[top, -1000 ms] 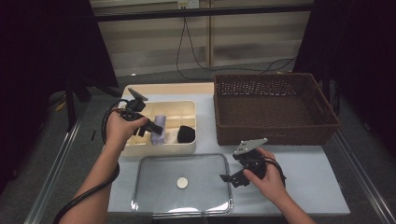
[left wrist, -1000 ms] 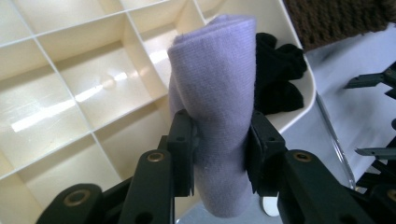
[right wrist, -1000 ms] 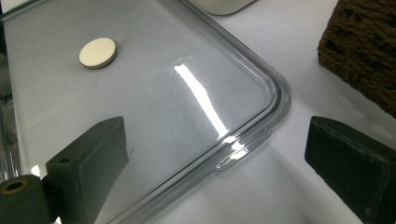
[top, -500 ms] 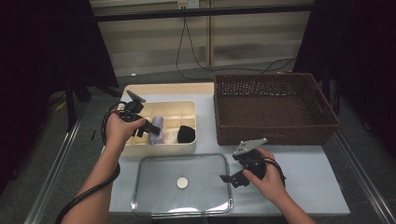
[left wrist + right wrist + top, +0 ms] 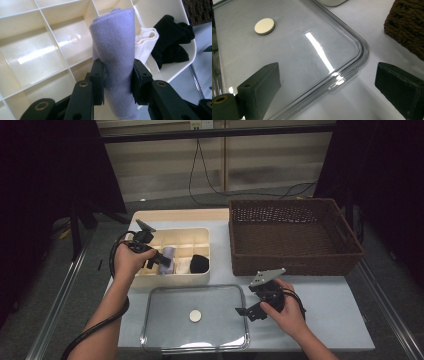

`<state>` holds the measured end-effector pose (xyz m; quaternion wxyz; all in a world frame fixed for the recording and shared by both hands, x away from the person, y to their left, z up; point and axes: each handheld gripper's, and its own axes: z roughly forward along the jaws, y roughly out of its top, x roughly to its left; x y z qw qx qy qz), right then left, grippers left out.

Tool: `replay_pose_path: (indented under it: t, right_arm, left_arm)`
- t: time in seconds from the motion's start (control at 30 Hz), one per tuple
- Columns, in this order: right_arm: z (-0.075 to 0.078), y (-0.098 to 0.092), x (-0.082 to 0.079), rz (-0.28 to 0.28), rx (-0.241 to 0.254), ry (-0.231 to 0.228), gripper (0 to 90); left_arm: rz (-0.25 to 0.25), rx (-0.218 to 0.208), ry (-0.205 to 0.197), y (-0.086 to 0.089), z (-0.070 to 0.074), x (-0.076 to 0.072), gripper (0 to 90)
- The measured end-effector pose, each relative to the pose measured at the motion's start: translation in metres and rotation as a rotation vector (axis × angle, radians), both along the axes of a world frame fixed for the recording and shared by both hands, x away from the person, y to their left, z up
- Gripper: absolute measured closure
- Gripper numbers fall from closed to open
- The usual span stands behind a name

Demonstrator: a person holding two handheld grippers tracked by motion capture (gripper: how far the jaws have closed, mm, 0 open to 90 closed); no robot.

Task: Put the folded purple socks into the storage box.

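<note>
The left gripper (image 5: 117, 77), fingers clenched on a rolled lilac sock (image 5: 116, 50), hovers over the divided organizer tray (image 5: 37, 50), ready to lower it into a compartment; the right gripper (image 5: 327, 92) rests released.

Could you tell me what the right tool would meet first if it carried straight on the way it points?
Probably the clear plastic lid's rounded corner; the open right tool straddles it, though height is unclear.

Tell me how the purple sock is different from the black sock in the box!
The purple sock is a tight roll standing upright, squeezed in the left tool; the black sock lies crumpled and loose, with nothing gripping it. The purple sock sits in a middle compartment of the divided box, the black sock in the end one, with a white sock between them. Both are soft socks in that box.
</note>
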<state>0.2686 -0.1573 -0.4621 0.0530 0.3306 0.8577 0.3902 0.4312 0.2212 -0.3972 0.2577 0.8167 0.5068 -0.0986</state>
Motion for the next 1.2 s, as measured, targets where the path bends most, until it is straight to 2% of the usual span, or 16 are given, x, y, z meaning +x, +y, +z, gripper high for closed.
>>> replay_pose_path:
  t: [0.1, 0.2, 0.27, 0.33, 0.4, 0.77, 0.87, 0.97, 1.0, 1.1, 1.2]
  right_arm:
    - [0.000, 0.000, 0.000, -0.001, -0.002, -0.001, 6.1]
    - [0.000, 0.000, 0.000, -0.001, -0.002, -0.002, 6.0]
    - [0.000, 0.001, 0.000, -0.001, -0.006, -0.003, 6.1]
    - [0.000, 0.001, 0.000, 0.002, -0.003, -0.001, 6.1]
    - [0.000, 0.001, 0.000, 0.002, -0.002, 0.000, 6.1]
    - [0.000, 0.002, -0.001, 0.005, -0.001, 0.002, 6.0]
    - [-0.001, 0.002, -0.001, 0.008, -0.002, 0.005, 6.0]
    - [-0.001, 0.003, -0.001, 0.008, -0.003, 0.005, 6.0]
    - [-0.001, 0.003, -0.001, 0.009, -0.004, 0.003, 6.1]
    - [-0.001, 0.003, -0.001, 0.010, -0.003, 0.002, 6.1]
    - [0.000, 0.003, -0.001, 0.008, -0.001, 0.000, 6.1]
  left_arm:
    - [-0.009, 0.003, -0.004, 0.001, -0.003, 0.000, 67.1]
    - [0.007, 0.001, -0.005, 0.001, -0.006, -0.001, 66.9]
    - [-0.009, 0.017, 0.001, 0.003, -0.007, -0.001, 66.8]
    - [0.002, 0.001, 0.006, 0.004, -0.009, -0.001, 66.8]
    - [0.006, 0.008, -0.007, 0.004, -0.011, -0.001, 66.8]
    - [0.001, 0.009, -0.002, 0.004, -0.016, -0.004, 66.6]
    - [0.005, 0.017, -0.008, 0.003, -0.018, -0.006, 66.7]
    - [-0.017, 0.027, 0.002, 0.003, -0.021, -0.006, 66.7]
    - [0.001, 0.028, -0.010, 0.002, -0.022, -0.008, 66.8]
    - [-0.021, 0.033, 0.003, 0.002, -0.024, -0.007, 67.1]
    - [-0.021, 0.043, 0.007, 0.000, -0.025, -0.008, 67.3]
